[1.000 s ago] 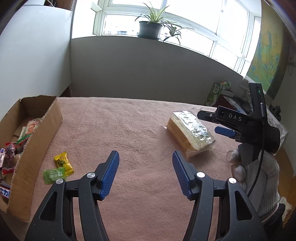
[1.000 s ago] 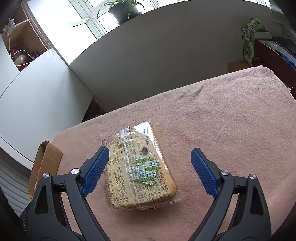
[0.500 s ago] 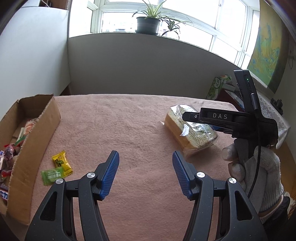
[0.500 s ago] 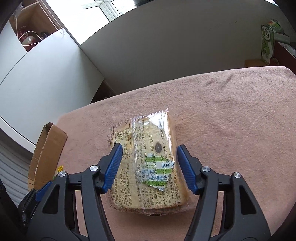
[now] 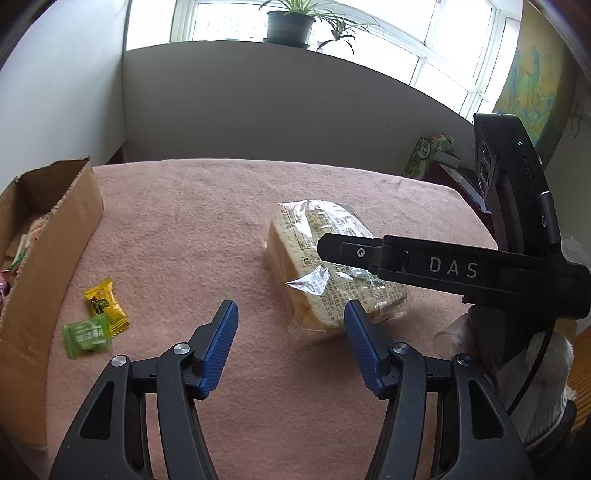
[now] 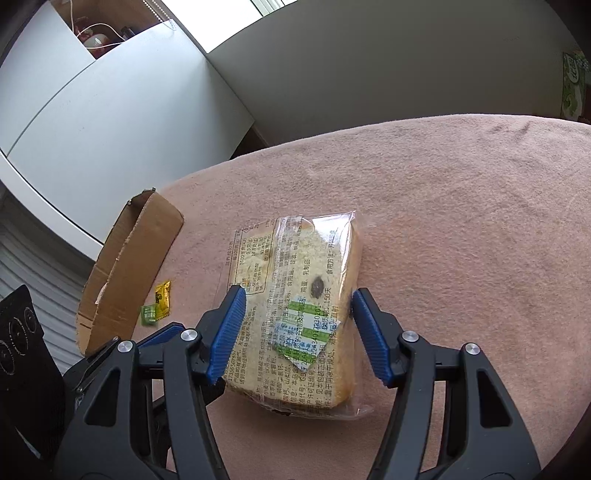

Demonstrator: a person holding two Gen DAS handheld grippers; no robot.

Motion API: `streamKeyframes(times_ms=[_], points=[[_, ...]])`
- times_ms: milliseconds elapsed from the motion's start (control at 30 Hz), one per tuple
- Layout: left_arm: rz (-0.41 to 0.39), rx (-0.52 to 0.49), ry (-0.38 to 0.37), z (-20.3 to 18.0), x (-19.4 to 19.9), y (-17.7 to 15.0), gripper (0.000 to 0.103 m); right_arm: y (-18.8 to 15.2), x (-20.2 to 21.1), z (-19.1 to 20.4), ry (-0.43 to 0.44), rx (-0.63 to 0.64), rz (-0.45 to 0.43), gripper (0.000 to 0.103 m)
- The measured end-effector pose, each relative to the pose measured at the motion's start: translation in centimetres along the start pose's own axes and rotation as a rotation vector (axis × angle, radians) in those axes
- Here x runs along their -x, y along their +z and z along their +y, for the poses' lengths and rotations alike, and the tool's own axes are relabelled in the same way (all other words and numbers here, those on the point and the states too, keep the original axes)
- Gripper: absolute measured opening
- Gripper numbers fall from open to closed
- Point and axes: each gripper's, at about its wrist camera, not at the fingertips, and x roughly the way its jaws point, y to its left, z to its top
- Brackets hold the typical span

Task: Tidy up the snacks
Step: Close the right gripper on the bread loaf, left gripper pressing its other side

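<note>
A clear-wrapped bread pack [image 6: 295, 295] lies on the pink cloth; it also shows in the left wrist view [image 5: 317, 266]. My right gripper [image 6: 295, 325] is shut on the bread pack, its blue pads pressing both long sides. In the left wrist view its black body [image 5: 443, 269] crosses over the pack. My left gripper [image 5: 290, 343] is open and empty, low over the cloth just left of the pack. A yellow candy [image 5: 105, 302] and a green candy [image 5: 86, 334] lie left of it, beside the cardboard box [image 5: 55, 236].
The box at the left edge holds several snack packets [image 5: 14, 258]. A green carton [image 5: 424, 155] stands beyond the table's far right corner. A wall and windowsill with a plant [image 5: 291, 22] are behind the table.
My right gripper moved forward over the bread pack and closed from wide open until its pads grip both sides. My left gripper stayed open and shifted slightly.
</note>
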Motion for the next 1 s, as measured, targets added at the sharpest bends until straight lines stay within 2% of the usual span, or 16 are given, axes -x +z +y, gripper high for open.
streamKeyframes(times_ms=[267,400,500,833,1000], points=[[0.022,0.040,-0.056,1.0,0.1,-0.3,0.060,-1.0,0.3,0.6,0.043,-0.011,0.011,0.058],[0.028,0.029,-0.073,0.6,0.1,-0.4,0.060,-2.1,1.7,0.8,0.017,0.003,-0.008,0.057],[0.038,0.018,-0.093,0.3,-0.1,-0.6,0.061,-2.8,2.0,1.1,-0.005,0.006,-0.014,0.052],[0.061,0.007,-0.138,-0.2,-1.1,-0.5,0.061,-2.3,1.2,-0.5,0.063,-0.057,0.017,0.052],[0.067,-0.023,-0.144,-0.8,-1.3,-0.5,0.061,-2.4,1.2,-0.1,0.067,-0.034,0.019,0.052]])
